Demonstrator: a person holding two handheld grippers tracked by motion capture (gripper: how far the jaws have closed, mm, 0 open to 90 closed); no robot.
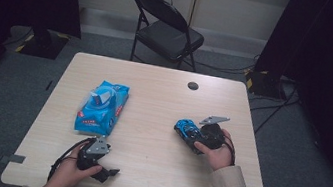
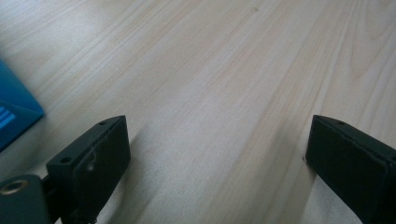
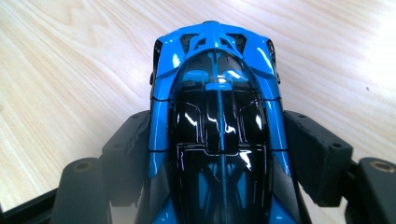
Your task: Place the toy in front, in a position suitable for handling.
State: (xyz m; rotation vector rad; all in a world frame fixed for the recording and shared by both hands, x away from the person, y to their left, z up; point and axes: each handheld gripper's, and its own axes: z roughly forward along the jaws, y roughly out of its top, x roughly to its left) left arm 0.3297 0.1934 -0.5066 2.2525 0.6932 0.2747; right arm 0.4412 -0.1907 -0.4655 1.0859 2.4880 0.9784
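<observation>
Now my right gripper (image 3: 217,154) clamps the blue toy car (image 3: 217,116) | my left gripper (image 2: 215,163) spread wide over bare table (image 2: 210,70)

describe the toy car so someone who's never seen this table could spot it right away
On the light wooden table, look to its right half, just ahead of the person's right hand. The toy car sits between the right claw: small, glossy blue and black, unlike the larger blue packet on the left.

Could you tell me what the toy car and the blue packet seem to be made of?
Toy car: likely glossy painted plastic or die-cast metal, given its sharp mirror-like highlights. Blue packet: apparently soft plastic film, crinkled and slightly shiny.
</observation>
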